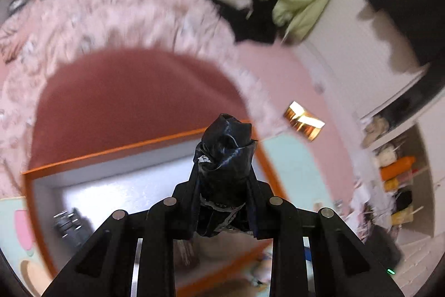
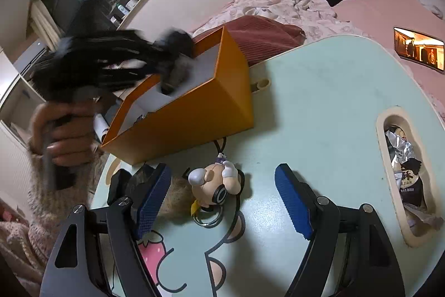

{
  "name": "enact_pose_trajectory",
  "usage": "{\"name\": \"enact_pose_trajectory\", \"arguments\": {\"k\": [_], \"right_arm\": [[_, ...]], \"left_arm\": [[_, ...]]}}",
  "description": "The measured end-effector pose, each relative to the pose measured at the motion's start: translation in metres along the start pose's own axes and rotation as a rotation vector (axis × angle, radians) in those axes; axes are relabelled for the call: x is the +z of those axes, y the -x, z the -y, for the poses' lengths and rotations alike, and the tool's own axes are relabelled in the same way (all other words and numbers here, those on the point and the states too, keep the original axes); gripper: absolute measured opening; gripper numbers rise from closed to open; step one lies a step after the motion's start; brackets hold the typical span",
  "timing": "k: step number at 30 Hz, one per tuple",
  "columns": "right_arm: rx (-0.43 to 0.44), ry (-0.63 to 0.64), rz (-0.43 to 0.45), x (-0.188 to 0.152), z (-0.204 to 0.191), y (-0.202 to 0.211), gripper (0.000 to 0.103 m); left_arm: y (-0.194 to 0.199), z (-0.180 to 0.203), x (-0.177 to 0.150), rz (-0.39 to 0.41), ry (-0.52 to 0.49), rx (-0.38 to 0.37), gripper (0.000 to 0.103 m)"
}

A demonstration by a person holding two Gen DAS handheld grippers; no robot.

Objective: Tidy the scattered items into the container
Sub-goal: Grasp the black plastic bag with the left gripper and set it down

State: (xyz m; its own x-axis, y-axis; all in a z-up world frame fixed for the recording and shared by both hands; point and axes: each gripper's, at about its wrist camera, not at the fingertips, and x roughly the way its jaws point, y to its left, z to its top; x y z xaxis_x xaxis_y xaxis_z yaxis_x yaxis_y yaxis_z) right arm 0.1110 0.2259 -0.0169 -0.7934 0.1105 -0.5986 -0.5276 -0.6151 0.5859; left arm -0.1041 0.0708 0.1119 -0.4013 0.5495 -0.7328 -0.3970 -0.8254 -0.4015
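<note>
While the left gripper (image 1: 222,183) is clamped on a crumpled black, glossy pouch (image 1: 225,146) with a strip of lace at its lower end, it hangs over the open orange box (image 2: 178,113), so the pouch looks about to go in. From its own camera the box's white floor (image 1: 125,191) lies directly under the pouch, with a dark item (image 1: 68,224) already lying near the box's left wall. The right wrist view shows the same gripper as a blurred black shape above the box's far corner, carried by a hand (image 2: 66,135) in a fuzzy knitted sleeve (image 2: 33,199) off the table's left edge.

The box stands at the far left corner of the pale green table (image 2: 319,102), close to the person. That probably keeps each drop short.

Nearer the front edge, a small figure keychain (image 2: 217,183) with a grey cap and a metal ring lies on the table beside a tuft of brown fur (image 2: 175,199), just in front of the box. The right gripper (image 2: 222,199) hovers low over it with its blue-padded jaws spread wide, one on each side and neither pad touching. It seems lined up to take the keychain next. The closing grip should catch the figure's body, since the ring and cord could slip.

Towards the right edge, an oval slot (image 2: 389,113) in the table holds foil wrappers (image 2: 403,152), below the tabletop. I cannot tell if they count as scattered items.
</note>
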Motion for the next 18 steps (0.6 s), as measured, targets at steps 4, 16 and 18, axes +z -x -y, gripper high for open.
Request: {"name": "enact_pose_trajectory", "arguments": {"k": [4, 16, 18], "right_arm": [[0.000, 0.002, 0.000, -0.001, -0.001, 0.000, 0.077], [-0.016, 0.012, 0.002, -0.001, -0.005, -0.001, 0.077], [-0.020, 0.017, 0.001, -0.002, -0.006, 0.000, 0.077]], "left_arm": [[0.052, 0.002, -0.011, 0.104, -0.008, -0.058, 0.026], [0.068, -0.016, -0.119, -0.017, -0.008, -0.076, 0.026], [0.063, -0.015, -0.139, -0.051, -0.004, -0.089, 0.026]]}}
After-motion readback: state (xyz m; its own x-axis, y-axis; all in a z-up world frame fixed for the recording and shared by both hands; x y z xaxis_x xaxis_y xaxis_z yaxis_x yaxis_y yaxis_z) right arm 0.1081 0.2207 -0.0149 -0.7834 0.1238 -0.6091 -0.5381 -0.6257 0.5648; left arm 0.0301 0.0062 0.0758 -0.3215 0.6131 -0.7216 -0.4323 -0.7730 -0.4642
